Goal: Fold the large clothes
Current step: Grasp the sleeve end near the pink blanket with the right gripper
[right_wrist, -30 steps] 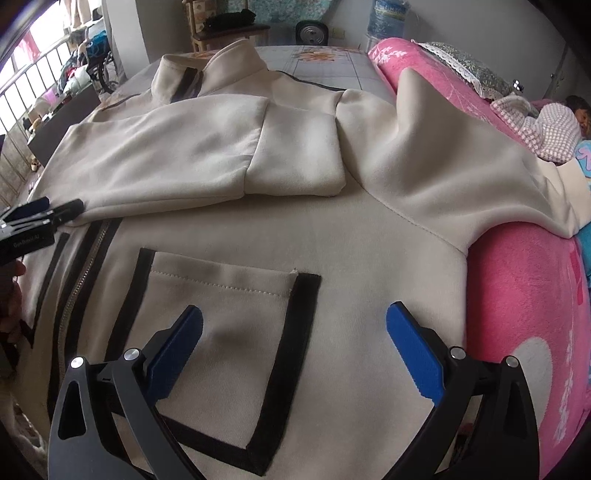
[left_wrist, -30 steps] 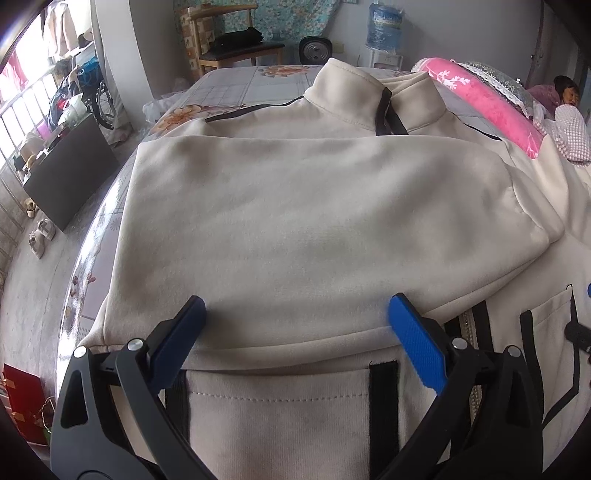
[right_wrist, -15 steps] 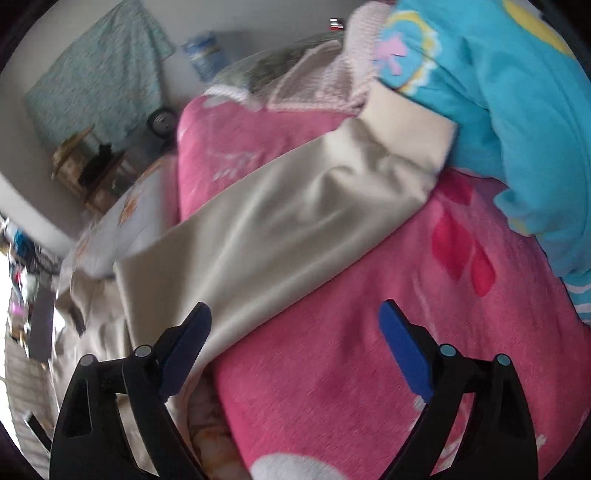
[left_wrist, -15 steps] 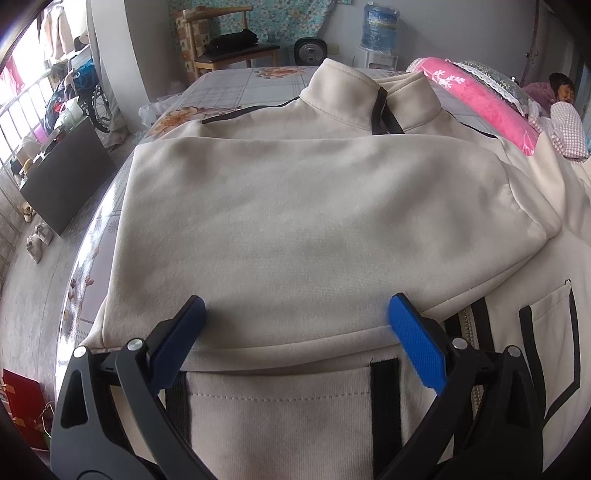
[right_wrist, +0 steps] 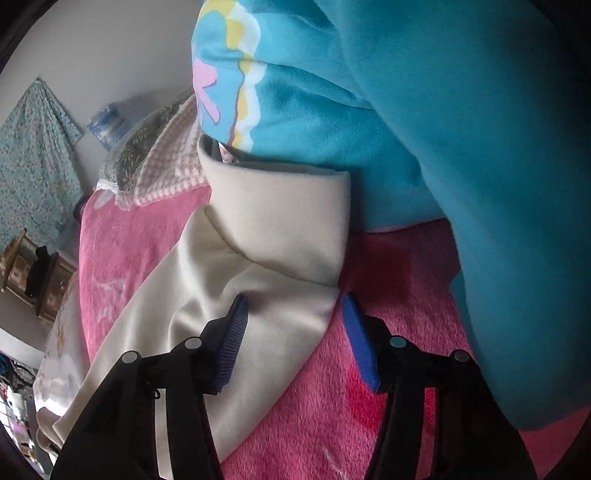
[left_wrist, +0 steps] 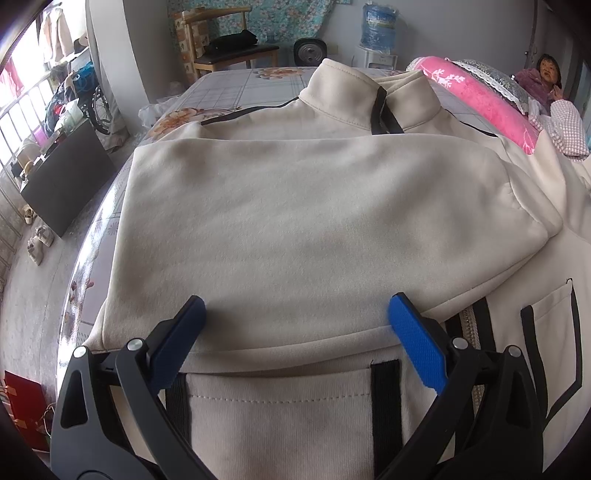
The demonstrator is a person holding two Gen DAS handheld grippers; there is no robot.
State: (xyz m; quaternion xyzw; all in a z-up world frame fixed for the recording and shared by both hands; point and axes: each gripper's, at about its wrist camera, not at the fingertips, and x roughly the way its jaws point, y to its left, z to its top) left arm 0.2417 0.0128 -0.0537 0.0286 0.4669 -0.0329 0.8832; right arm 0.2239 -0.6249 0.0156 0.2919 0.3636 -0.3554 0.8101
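Left wrist view first: the large cream fleece zip jacket with black trim (left_wrist: 314, 221) lies spread front-up on the bed with the grey floral checked sheet (left_wrist: 236, 88), collar at the far end, one sleeve folded flat across the chest. The left gripper (left_wrist: 295, 317) hangs low over the near edge of that folded sleeve with its blue-padded fingers (left_wrist: 417, 347) spread wide — nothing between them, just cloth underneath. Below the sleeve, the black-edged patch pocket (left_wrist: 280, 424) sits flat; whether anything is in it cannot be told. A second black-outlined pocket (left_wrist: 554, 332) shows at the right, beside the zip.

Over to the right wrist view. The jacket's other cream sleeve with its turned-back cuff (right_wrist: 280, 229) drapes over a fuzzy pink blanket (right_wrist: 369, 406), the cuff end tucked up against a turquoise plush blanket with a pastel flower print (right_wrist: 369, 110). The right gripper (right_wrist: 291, 321) is at the sleeve just short of the cuff, fingers partly closed in — the left blue pad (right_wrist: 232, 343) rests against the cream fabric, the right pad (right_wrist: 358, 343) sits at the sleeve's edge over the pink. Whether the cloth is actually pinched, the view does not settle.

In the background, a blue water-cooler bottle (left_wrist: 378, 26) stands on its dispenser by the far wall, and a wooden chair with a black bundle on its seat (left_wrist: 229, 40) sits beyond the bed.
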